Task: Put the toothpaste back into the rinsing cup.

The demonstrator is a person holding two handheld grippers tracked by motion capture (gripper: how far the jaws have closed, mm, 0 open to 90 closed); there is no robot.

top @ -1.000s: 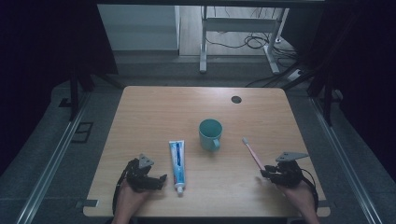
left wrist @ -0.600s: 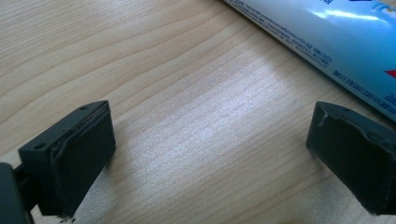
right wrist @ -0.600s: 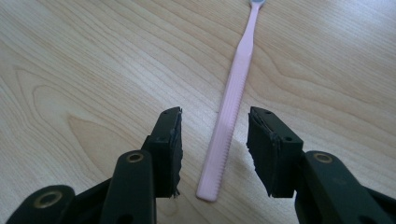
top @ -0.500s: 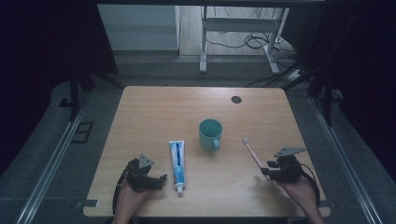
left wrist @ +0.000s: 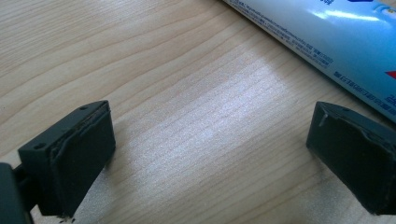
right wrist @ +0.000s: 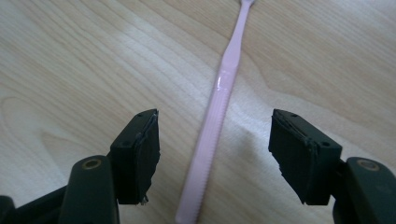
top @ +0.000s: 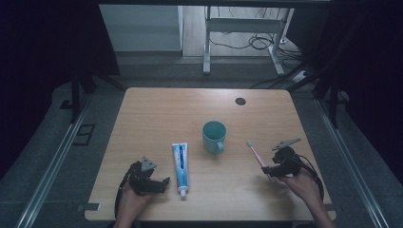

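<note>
Toothbrushes: one, pink toothbrush [right wrist: 215, 116], flat on the wooden table [top: 157, 114], right of the mug.
Right gripper [right wrist: 215, 156]: jaws have just been opening; handle lies between them, pads clear of it.
Toothpaste tubes: one, blue-and-white toothpaste tube [top: 180, 163], flat, left of the mug.
Left gripper [left wrist: 210, 154]: jaws wide apart over bare wood, holding nothing, tube just beside it.
Mugs: one, teal mug [top: 214, 136], upright mid-table.

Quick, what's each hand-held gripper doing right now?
Left hand-held gripper: open, holding nothing, beside the toothpaste tube.
Right hand-held gripper: jaws just opening, straddling the pink toothbrush, not gripping it.
</note>
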